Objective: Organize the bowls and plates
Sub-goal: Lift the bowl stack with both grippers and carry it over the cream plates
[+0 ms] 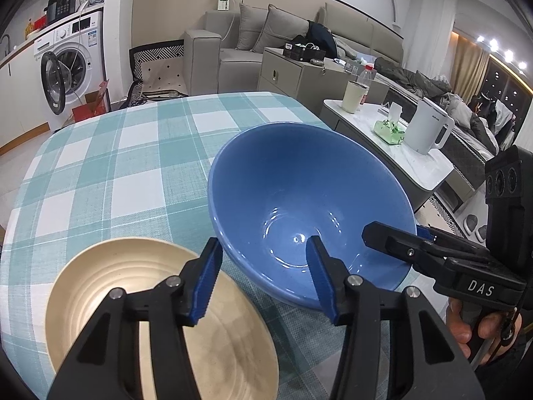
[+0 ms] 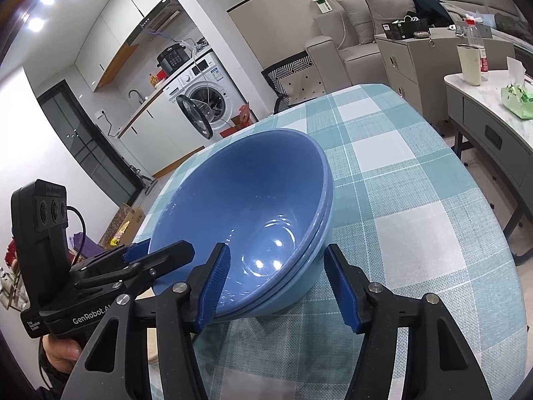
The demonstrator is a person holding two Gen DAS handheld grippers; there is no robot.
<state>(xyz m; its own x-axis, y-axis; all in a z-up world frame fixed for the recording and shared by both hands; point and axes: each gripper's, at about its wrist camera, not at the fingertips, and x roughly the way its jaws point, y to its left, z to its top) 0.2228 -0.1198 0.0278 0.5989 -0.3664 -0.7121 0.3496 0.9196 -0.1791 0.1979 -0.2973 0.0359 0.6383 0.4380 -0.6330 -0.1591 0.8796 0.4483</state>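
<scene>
Two blue bowls (image 1: 306,200) sit nested, one inside the other, on the checked tablecloth (image 1: 116,153); the double rim shows in the right wrist view (image 2: 260,200). A cream ridged plate (image 1: 100,286) lies beside them to the left. My left gripper (image 1: 263,280) is open, its jaws straddling the bowls' near rim, one finger inside and one outside. My right gripper (image 2: 276,286) is open too, its jaws straddling the rim on the bowls' other side. Each gripper shows in the other's view, the right one in the left wrist view (image 1: 399,233) and the left one in the right wrist view (image 2: 146,253).
A low white table (image 1: 399,140) with a kettle (image 1: 428,126), cup and green tissue pack stands right of the dining table. A grey cabinet, sofa and washing machine (image 1: 70,63) lie beyond. The tablecloth edge (image 2: 483,233) falls off at the right.
</scene>
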